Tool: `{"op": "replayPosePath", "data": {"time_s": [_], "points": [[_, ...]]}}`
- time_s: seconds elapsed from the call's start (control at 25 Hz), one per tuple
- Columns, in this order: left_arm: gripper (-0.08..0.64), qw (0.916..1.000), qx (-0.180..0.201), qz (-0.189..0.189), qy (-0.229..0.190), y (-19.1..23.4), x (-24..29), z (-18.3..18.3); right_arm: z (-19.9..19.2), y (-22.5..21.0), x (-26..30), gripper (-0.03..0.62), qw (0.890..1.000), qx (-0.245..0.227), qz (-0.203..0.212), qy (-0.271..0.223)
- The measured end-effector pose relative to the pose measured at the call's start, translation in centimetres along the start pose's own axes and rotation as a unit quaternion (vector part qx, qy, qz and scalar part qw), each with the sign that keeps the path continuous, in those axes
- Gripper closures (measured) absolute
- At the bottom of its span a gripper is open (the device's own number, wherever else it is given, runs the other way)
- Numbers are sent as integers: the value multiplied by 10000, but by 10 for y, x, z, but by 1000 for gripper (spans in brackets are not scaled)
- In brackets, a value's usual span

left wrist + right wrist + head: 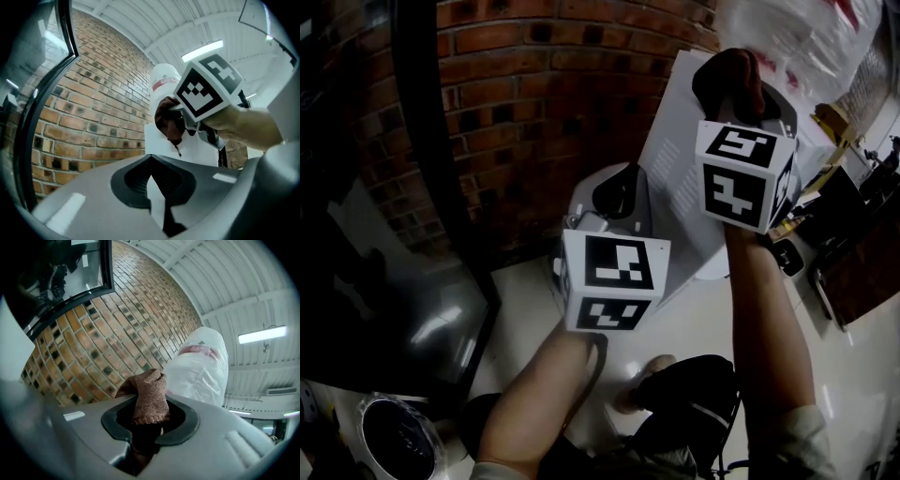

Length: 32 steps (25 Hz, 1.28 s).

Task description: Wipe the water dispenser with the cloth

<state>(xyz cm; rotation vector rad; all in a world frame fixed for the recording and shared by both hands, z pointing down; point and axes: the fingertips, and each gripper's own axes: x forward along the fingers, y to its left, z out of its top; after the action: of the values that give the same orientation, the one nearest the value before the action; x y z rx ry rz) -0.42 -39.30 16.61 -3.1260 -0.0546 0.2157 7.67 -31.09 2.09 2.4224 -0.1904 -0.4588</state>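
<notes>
The white water dispenser (675,178) stands against the brick wall, its bottle (797,37) wrapped in clear plastic. My right gripper (736,103) is shut on a brown knitted cloth (729,80) and holds it at the dispenser's upper part, just below the bottle. In the right gripper view the cloth (150,401) bunches up out of the jaws, with the bottle (199,366) behind it. My left gripper (614,192) hovers lower, to the left of the dispenser, jaws slightly apart with nothing between them. The left gripper view shows the cloth (168,122) against the white dispenser (192,152).
A red brick wall (534,84) runs behind the dispenser. A dark glazed frame (431,169) stands at the left. A shoe (642,380) and dark trousers rest on the pale floor below. Cluttered dark items (853,234) sit at the right.
</notes>
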Motion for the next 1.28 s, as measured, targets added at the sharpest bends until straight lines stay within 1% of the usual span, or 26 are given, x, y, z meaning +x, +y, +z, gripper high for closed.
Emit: {"op": "replayPosePath", "data": {"time_s": [0.16,0.4,0.52,0.68,0.76,0.84,0.96,1.08,1.16,1.2,1.28], "points": [[560,9999,59,68,87,13,2,-3,-25,16,-3,492,9996,-129,10,261],[560,9997,165,23,171,21,-1,-13,-64,45,-14,491,9982,-67,103,587],[560,9995,231,28,215,22,2,-25,-86,63,-17,489,9969,-19,233,755],[560,9986,381,143,326,34,2,-50,-131,101,-29,488,9925,55,511,1112],[560,9979,370,303,446,49,0,-72,-157,123,-37,488,9891,70,649,1316],[560,9962,298,469,671,64,-6,-101,-184,145,-46,488,9853,70,781,1520],[560,9924,432,583,993,77,-17,-143,-223,177,-58,488,9788,85,982,1794],[560,9874,631,576,1330,79,-24,-186,-262,208,-71,488,9719,9,1219,2012],[560,9838,758,495,1550,77,-28,-213,-289,230,-82,488,9667,-83,1372,2161],[560,9824,785,430,1639,74,-30,-225,-303,241,-87,488,9636,-127,1449,2242],[560,9803,722,299,1814,67,-35,-251,-329,263,-97,488,9573,-208,1579,2414]]}}
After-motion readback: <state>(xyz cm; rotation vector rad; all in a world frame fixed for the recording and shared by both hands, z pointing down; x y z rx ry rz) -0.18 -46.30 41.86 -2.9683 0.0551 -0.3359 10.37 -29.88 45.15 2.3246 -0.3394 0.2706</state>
